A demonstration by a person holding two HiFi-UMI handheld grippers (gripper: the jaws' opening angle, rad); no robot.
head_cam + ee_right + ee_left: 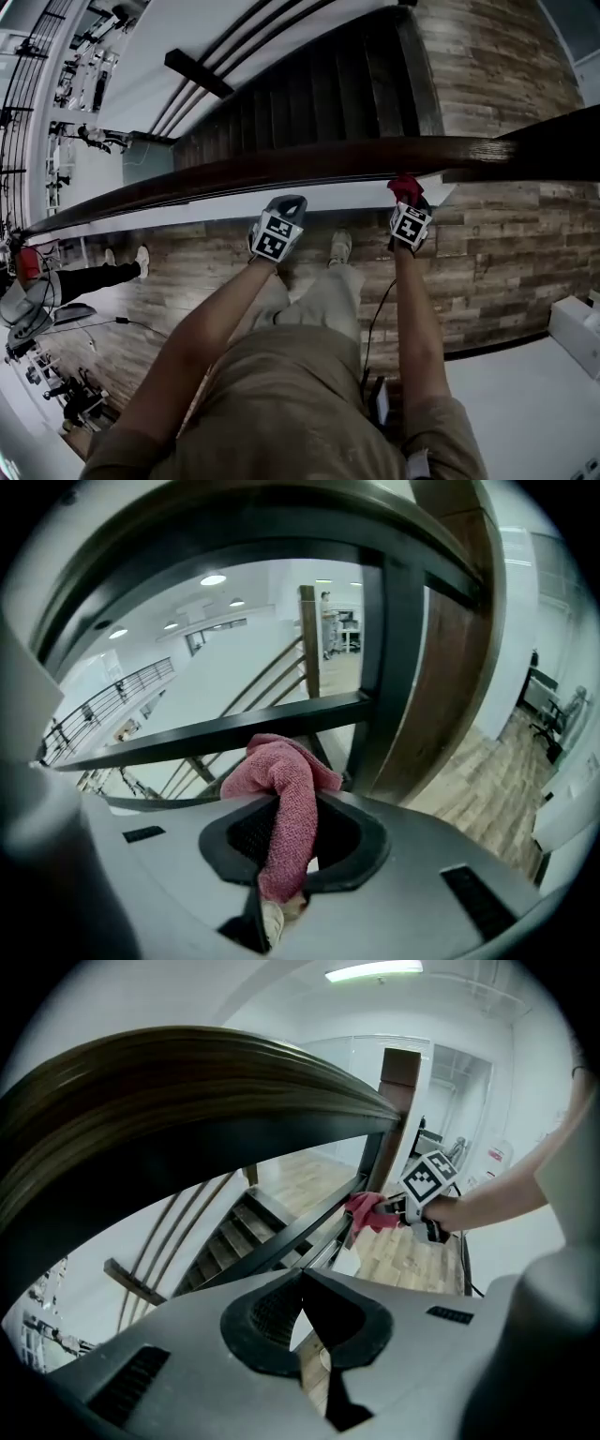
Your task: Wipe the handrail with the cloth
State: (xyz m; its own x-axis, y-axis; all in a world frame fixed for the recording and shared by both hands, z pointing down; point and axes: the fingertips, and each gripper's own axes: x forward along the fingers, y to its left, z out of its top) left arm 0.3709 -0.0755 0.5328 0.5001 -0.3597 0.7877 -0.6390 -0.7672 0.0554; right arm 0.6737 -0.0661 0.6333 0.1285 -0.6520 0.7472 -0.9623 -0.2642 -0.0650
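Right gripper [407, 201]: jaws clamped on pink cloth [284, 794]. Strip of cloth runs down between the pads, bunched end sticks out past the tips.
Left gripper [302, 1277]: jaws closed tip to tip, nothing between them.
Cloth position: bunched end up against dark bar [216, 731] just under the wooden handrail [281, 167], close to post [448, 667]. Contact with the wooden top not confirmable.
Left gripper position: just below handrail, to the left of right gripper and apart from it. Touching the rail or not: can't tell.
Handrail: dark brown wood, spans the head view side to side, fills the upper part of the left gripper view.
Arms: both forearms bare, stretched forward to the rail, one gripper in each hand.
Beyond rail: stairs [309, 94] with dark treads.
Underfoot: wood-plank floor [506, 253].
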